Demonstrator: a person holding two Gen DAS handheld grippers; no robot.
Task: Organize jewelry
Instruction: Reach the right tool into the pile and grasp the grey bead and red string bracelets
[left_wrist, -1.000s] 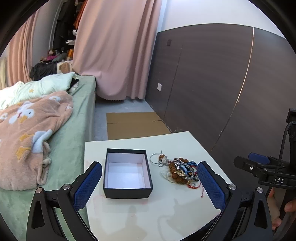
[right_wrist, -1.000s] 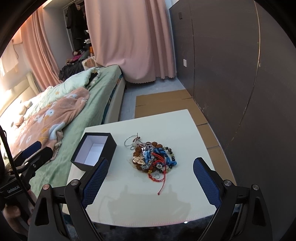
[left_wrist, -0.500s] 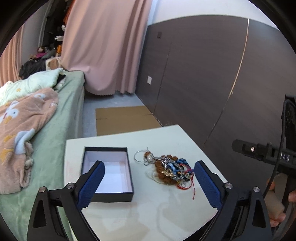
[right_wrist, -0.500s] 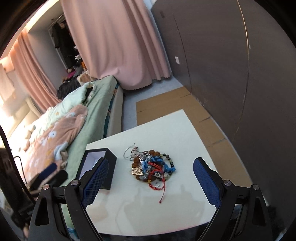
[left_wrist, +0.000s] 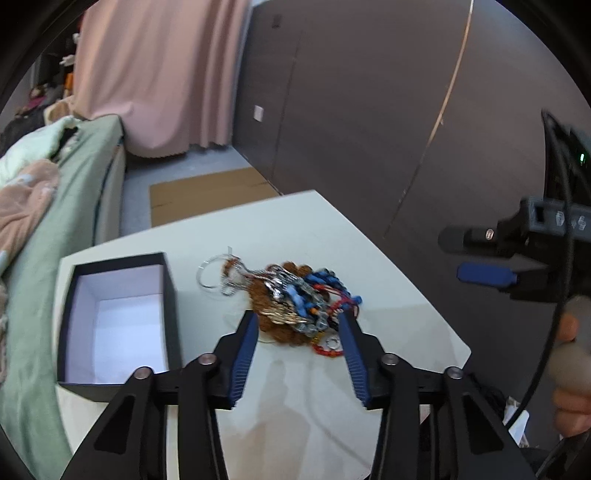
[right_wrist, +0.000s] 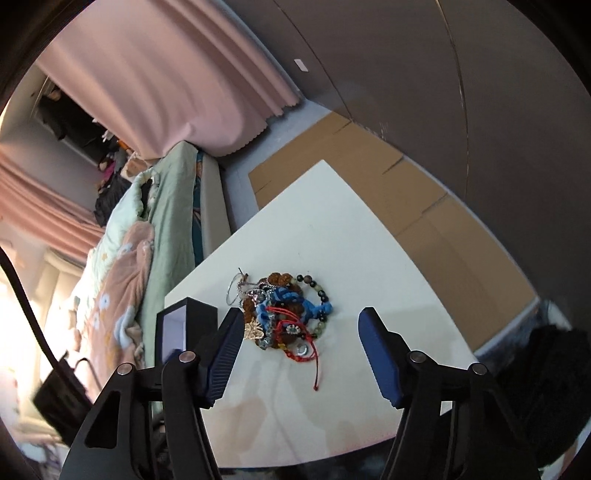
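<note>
Bedroom setup: white worktop (left_wrist: 303, 229) next to a bed with a green sheet (left_wrist: 55, 229), pink curtain (left_wrist: 159, 74) at the back, dark panelled wall on the right.

Left wrist view: the left gripper (left_wrist: 297, 325) has just been closing, and its blue pads now sit either side of the near end of the jewelry pile (left_wrist: 295, 299), a tangle of brown beads, blue cord, silver chain and red string. Bit blurry, but the pads don't look like they're pressing on anything yet, so I'd call it still open around the pile. An open black box (left_wrist: 118, 317) with a white inside sits just left of the gripper, apart from the pile.

Right wrist view: the right gripper (right_wrist: 301, 325) has also been closing, jaws still well apart, nothing between them touching. The jewelry pile (right_wrist: 284, 310) lies just ahead, closer to its left finger, red string trailing back toward the gripper. The black box (right_wrist: 184, 325) peeks out behind that left finger.
</note>
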